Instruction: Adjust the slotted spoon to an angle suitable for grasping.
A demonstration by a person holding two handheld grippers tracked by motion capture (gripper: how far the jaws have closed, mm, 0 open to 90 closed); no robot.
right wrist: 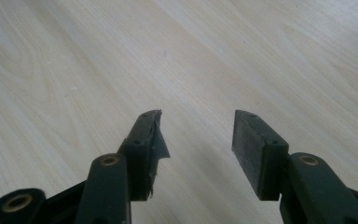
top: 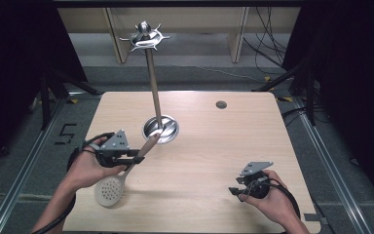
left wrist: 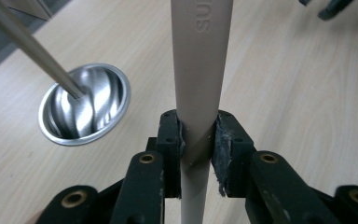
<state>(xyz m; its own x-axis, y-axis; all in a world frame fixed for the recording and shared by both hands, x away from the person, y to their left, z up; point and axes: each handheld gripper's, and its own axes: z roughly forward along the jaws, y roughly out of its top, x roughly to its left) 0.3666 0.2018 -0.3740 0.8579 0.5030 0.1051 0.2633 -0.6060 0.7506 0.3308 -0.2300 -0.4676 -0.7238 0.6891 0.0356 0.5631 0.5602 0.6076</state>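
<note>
On the light wooden table (top: 199, 161), left of frame centre in the high view: round steel base dish (top: 160, 128) with thin metal pole (top: 153, 78) rising from it to a hooked steel crown (top: 145, 36) at upper centre. Lower left: beige perforated plastic skimmer spoon (top: 111, 189), head near the table's front edge, handle slanting up-right toward the dish, clamped in the left gripper (top: 139, 159). Lower right: right gripper (top: 233, 191), well apart. Upper right of the tabletop: small round cable hole (top: 221, 104).
</note>
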